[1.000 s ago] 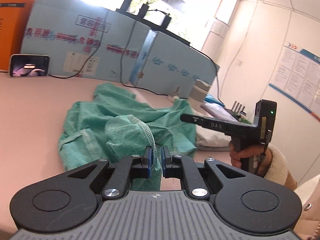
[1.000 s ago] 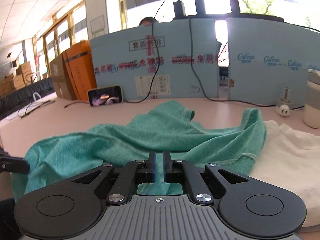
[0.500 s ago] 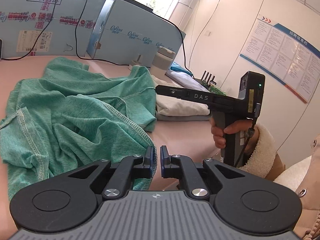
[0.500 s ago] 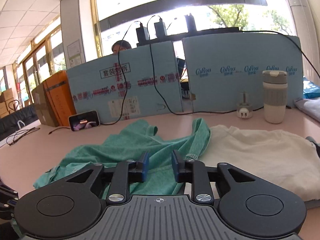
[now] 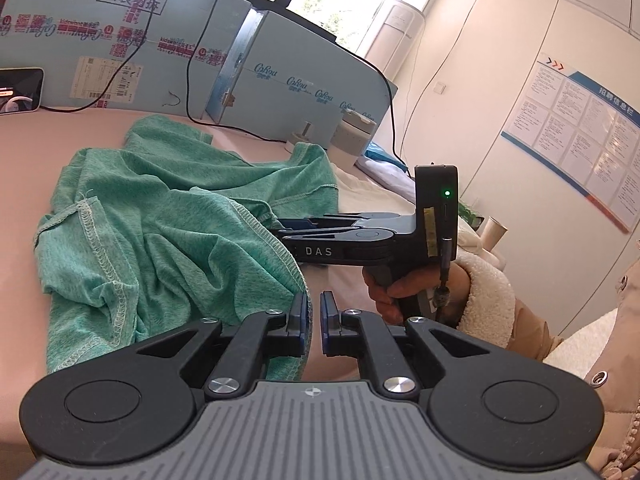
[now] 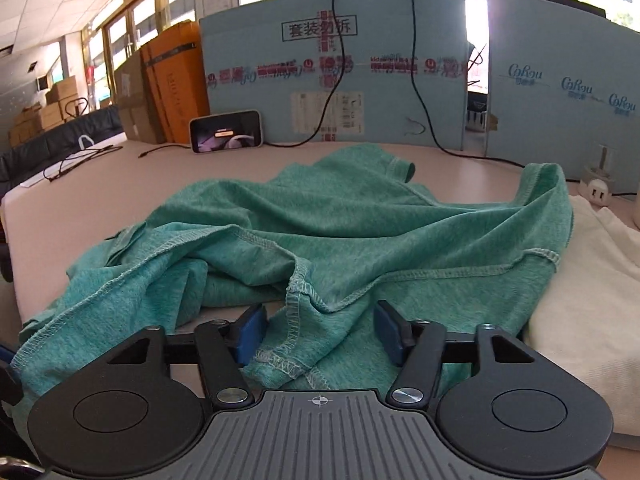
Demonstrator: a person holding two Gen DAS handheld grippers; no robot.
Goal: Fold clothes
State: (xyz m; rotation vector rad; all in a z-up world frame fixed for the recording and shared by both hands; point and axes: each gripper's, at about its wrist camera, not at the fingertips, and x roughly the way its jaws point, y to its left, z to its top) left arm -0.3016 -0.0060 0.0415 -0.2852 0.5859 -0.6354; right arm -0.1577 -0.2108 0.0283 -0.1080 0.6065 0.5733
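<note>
A green shirt (image 5: 180, 232) lies crumpled on the pink table (image 6: 100, 184). My left gripper (image 5: 314, 316) is shut at the shirt's near edge, and the stitched hem runs up to its left pad and hangs under the fingers. My right gripper (image 6: 320, 328) is low over a folded hem of the same green shirt (image 6: 360, 232). Its jaws are closing with the fold between them, and the blue pads (image 6: 250, 328) stand clear of the cloth on both sides. From the left wrist, the right gripper (image 5: 280, 228) reaches in sideways to the shirt's edge, carried by a hand in a fleece cuff.
A white garment (image 6: 592, 280) lies flat to the right, with the shirt overlapping it. Blue cardboard panels (image 6: 400, 80) wall off the back of the table. A phone (image 6: 226, 136), trailing cables, a charger (image 6: 596, 188) and a lidded cup (image 5: 354, 136) stand along them. Orange boxes (image 6: 172, 80) sit back left.
My right gripper went from shut to open, rose, then dropped down over a hem fold of the green shirt. The left gripper stayed shut while its view swung across the shirt.
</note>
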